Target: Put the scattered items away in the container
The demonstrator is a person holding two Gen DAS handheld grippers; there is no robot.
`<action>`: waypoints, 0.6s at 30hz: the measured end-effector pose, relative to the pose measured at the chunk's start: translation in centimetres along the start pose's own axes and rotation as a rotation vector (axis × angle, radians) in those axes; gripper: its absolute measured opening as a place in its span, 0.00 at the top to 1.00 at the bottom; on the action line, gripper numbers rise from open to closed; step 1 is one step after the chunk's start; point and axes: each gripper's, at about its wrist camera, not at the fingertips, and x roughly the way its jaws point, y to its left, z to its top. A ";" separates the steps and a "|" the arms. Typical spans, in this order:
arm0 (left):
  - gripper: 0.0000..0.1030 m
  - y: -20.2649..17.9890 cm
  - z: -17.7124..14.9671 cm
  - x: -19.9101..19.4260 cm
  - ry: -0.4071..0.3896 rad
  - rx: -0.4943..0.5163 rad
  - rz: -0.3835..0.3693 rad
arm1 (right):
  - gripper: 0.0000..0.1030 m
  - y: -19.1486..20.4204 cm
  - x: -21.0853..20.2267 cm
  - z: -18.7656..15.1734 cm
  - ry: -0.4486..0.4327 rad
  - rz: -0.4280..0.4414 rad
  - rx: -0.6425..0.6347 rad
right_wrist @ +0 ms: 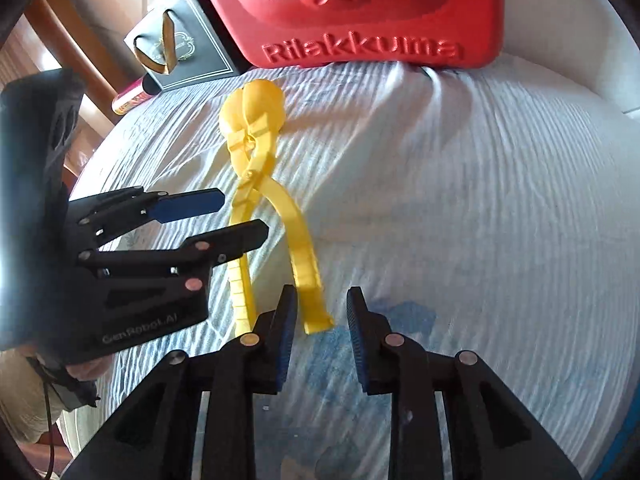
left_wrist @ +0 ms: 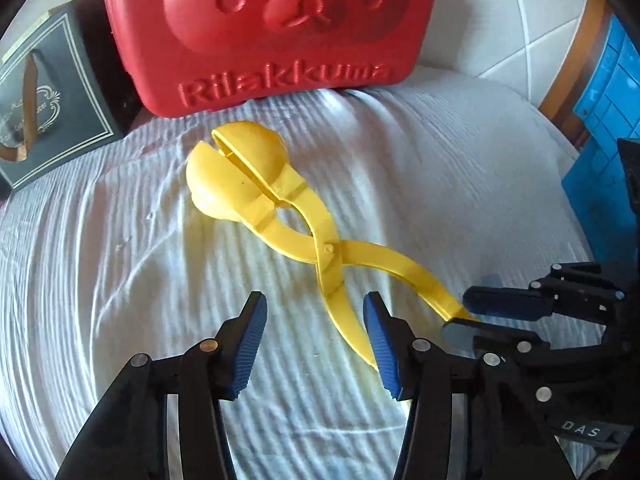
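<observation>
The yellow plastic scissor-handled ball-mould tongs (left_wrist: 276, 216) lie on the white ribbed cloth (left_wrist: 120, 260) before the red moulded case (left_wrist: 264, 32), cups nearly shut; light, rigid, slippery, best pinched at a handle. Both the left gripper (left_wrist: 314, 344) and the right gripper (right_wrist: 322, 336) gape empty.

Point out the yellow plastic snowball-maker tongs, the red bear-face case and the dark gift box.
Yellow plastic snowball-maker tongs (left_wrist: 329, 249), left wrist view, pivot.
Red bear-face plastic case (left_wrist: 280, 80), left wrist view, lettered front.
Dark gift box (right_wrist: 184, 46), right wrist view, front face.

Yellow scissor-handled tongs (left_wrist: 280, 216) flat on white cloth, near red case (left_wrist: 272, 28)
</observation>
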 end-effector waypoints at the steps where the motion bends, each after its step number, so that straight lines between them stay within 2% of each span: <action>1: 0.52 0.5 0.0 0.0 0.008 -0.006 0.001 | 0.76 0.5 0.0 0.3 -0.009 -0.014 -0.022; 3: 0.52 0.6 -0.2 -0.2 0.011 0.004 0.023 | 0.76 1.6 0.5 1.2 -0.014 -0.040 -0.074; 7: 0.59 1.2 -0.6 0.2 0.011 -0.047 0.008 | 0.75 2.2 2.3 2.1 0.011 -0.049 -0.134; 9: 0.71 1.4 -0.6 0.1 -0.008 -0.062 0.000 | 0.77 2.2 2.4 2.1 -0.003 -0.040 -0.135; 13: 0.81 2.1 -0.4 -0.3 -0.029 -0.111 -0.040 | 0.82 2.4 1.7 1.4 -0.041 -0.005 -0.110; 18: 0.84 1.6 -0.6 -2.9 -0.073 -0.093 -0.020 | 0.84 3.6 -0.4 0.4 -0.097 0.009 -0.094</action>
